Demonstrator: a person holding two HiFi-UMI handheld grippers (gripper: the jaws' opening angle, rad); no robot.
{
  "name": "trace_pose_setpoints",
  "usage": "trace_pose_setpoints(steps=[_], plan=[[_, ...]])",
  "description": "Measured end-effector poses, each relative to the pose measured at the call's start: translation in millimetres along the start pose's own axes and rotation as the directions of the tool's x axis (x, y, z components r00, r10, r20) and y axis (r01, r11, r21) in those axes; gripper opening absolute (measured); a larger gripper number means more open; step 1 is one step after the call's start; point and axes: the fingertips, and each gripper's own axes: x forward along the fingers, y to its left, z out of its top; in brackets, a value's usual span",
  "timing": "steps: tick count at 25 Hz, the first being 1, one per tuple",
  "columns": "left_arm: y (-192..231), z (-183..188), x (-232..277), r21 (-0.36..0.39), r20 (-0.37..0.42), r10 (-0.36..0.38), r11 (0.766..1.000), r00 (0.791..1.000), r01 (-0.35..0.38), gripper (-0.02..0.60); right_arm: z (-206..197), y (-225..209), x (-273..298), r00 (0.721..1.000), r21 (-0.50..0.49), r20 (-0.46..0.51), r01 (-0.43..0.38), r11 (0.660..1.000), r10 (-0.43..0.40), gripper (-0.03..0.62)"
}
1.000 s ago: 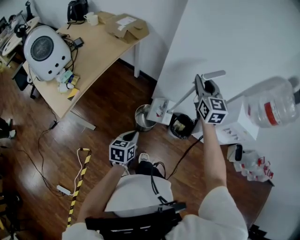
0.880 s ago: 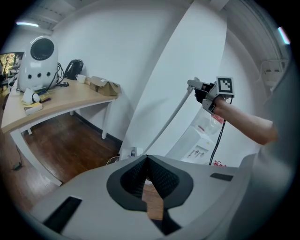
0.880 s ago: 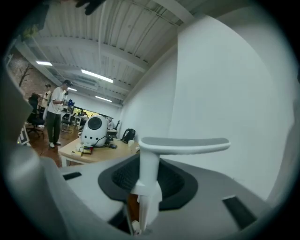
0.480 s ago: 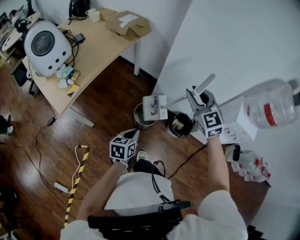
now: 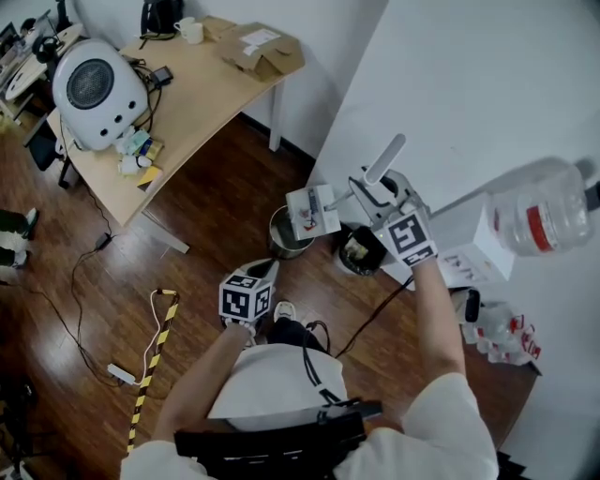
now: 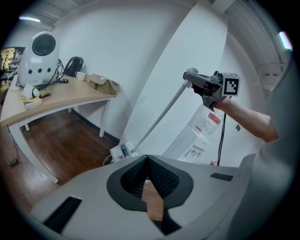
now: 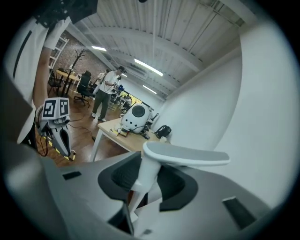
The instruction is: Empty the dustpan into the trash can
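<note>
A desk [image 5: 202, 94] stands left, a water bottle [image 5: 544, 211] right. The dustpan [image 5: 312, 211] hangs tilted over the trash can [image 5: 279, 246], with a black bin [image 5: 361, 253] just beside. The right gripper [image 5: 370, 192] clamps its handle [image 7: 140, 178]; the left gripper [image 5: 267, 272] is closed and empty.

Light wooden curved desk [image 5: 202, 94] seen at upper left, stood on dark wooden plank floor [image 5: 216, 202]. White rounded plastic device with dark round grille [image 5: 94, 89] set on desk's left end. White mug [image 5: 192, 31], black bag [image 5: 159, 17] and brown flattened cardboard box [image 5: 262, 49] placed at far end, by white wall [image 5: 469, 84]. Yellow-and-black striped strap [image 5: 159, 352] laid on floor, white power strip [image 5: 122, 377] near it. Large clear plastic water bottle with red label [image 5: 544, 211] seen at right, crumpled white-and-red plastic bags [image 5: 511, 333] below it.
</note>
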Motion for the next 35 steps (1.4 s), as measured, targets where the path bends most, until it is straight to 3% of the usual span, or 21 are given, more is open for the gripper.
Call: trace_pose_setpoints(steps=[35], plan=[[-5.1, -5.4, -15.6, -0.031, 0.038, -0.029, 0.999, 0.999, 0.030, -0.011, 19.4, 50.6, -2.3, 0.997, -0.115, -0.047, -0.063, 0.991, 0.058, 0.127]])
